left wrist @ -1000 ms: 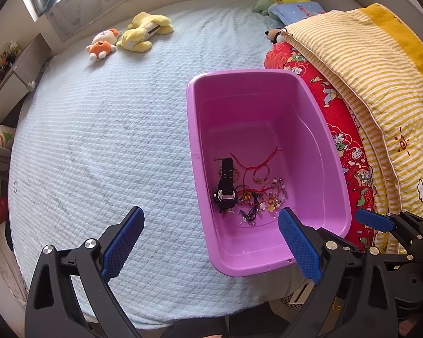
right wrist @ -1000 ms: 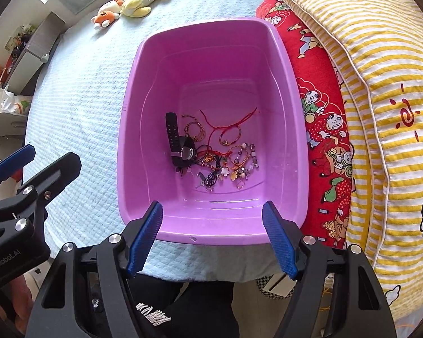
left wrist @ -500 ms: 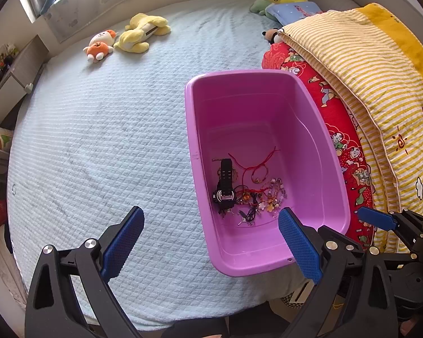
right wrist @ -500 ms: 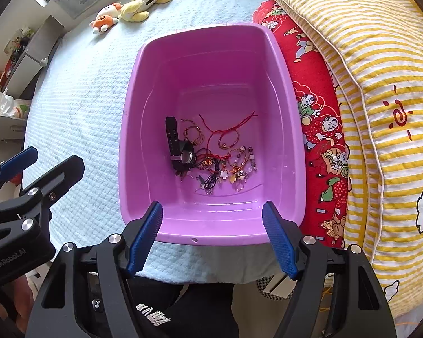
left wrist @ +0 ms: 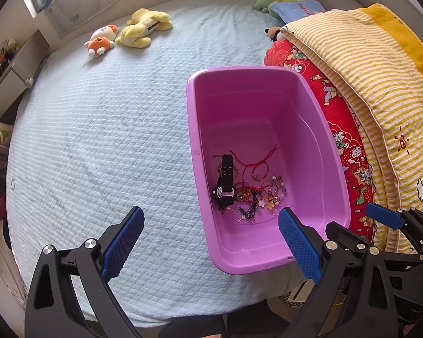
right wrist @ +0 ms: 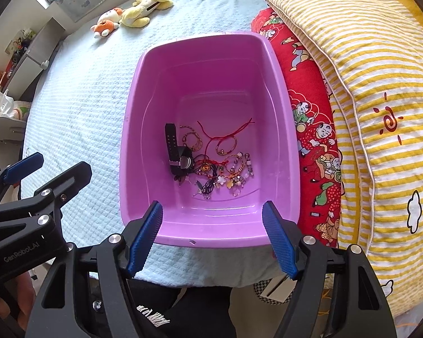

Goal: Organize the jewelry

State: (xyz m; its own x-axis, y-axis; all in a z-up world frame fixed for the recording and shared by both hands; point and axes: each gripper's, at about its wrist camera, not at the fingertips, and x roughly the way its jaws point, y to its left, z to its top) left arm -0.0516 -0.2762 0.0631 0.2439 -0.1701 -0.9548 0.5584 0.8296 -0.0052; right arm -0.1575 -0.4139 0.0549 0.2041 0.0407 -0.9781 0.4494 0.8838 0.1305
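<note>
bed (left wrist: pixel 104 140) bears purple tub (left wrist: pixel 335 174), plush toys (left wrist: pixel 143 32), quilts (left wrist: pixel 366 84)

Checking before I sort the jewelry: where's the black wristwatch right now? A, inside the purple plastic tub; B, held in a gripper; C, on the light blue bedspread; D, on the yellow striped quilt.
A: the black wristwatch lies on the floor of the purple plastic tub beside tangled bracelets.

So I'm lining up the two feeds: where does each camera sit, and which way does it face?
Left wrist: on the open left gripper, looking down at the bed; the purple tub lies right, the right gripper at the edge.
Right wrist: on the open right gripper, facing into the tub; the left gripper shows left.
Shared: tub, black watch, plush toys.
</note>
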